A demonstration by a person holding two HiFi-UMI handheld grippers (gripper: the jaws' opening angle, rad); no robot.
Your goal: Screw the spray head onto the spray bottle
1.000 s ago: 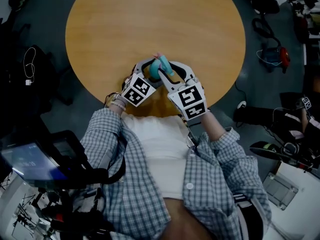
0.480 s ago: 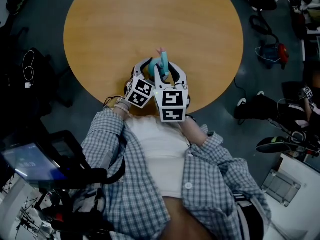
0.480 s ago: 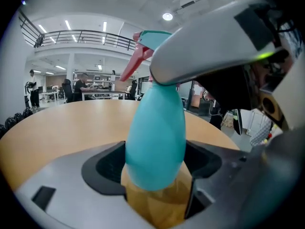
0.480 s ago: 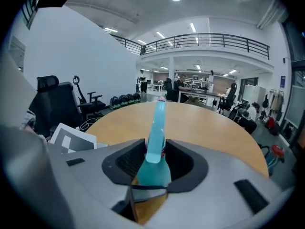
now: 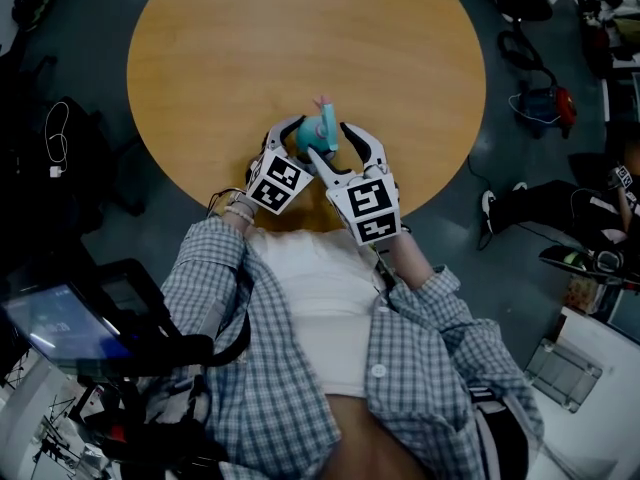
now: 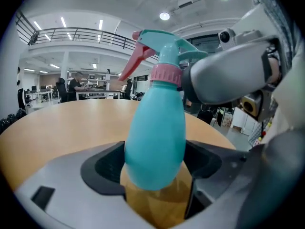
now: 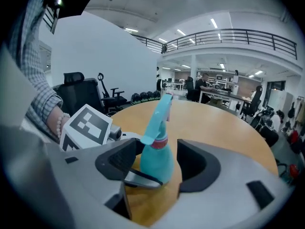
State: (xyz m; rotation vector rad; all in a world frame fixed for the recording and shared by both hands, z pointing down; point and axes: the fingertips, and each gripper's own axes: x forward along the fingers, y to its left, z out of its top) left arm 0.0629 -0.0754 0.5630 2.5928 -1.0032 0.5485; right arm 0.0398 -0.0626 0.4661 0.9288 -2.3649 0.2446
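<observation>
Nearest to the camera, the person in a checked shirt [image 5: 420, 368] is holding two grippers over the near edge of the one round wooden tabletop [image 5: 300, 38]. The left gripper [image 5: 303, 140] is clenching its fingers on the lower body of the single teal spray bottle [image 6: 155, 132]; in the left gripper view the two dark pads are pressing on the bottle from both sides. The right gripper [image 7: 157, 163] is reaching in from the other side with its fingers released. They are standing apart on either side of the same bottle, and a little gap is showing at the right pad. At the left pad, one finger of the left gripper is lying between. There is one spray head [image 6: 164, 46], teal with a pink trigger. It is sitting on top of the bottle above one pink collar [image 6: 167, 73], and its nozzle is pointing away from the person. The bottle is standing upright, close to the near rim of the tabletop; I cannot tell if its base is touching the wood. Beyond the bottle and to both its sides the tabletop is lying bare up to the far rim, so wide room is staying open there, while toward the person only a narrow strip of wood is remaining before the edge. Farther away, around the tabletop, the dark floor is carrying cables and bags [image 5: 545, 108], and one black office chair [image 7: 76, 97] is standing by the white wall.
</observation>
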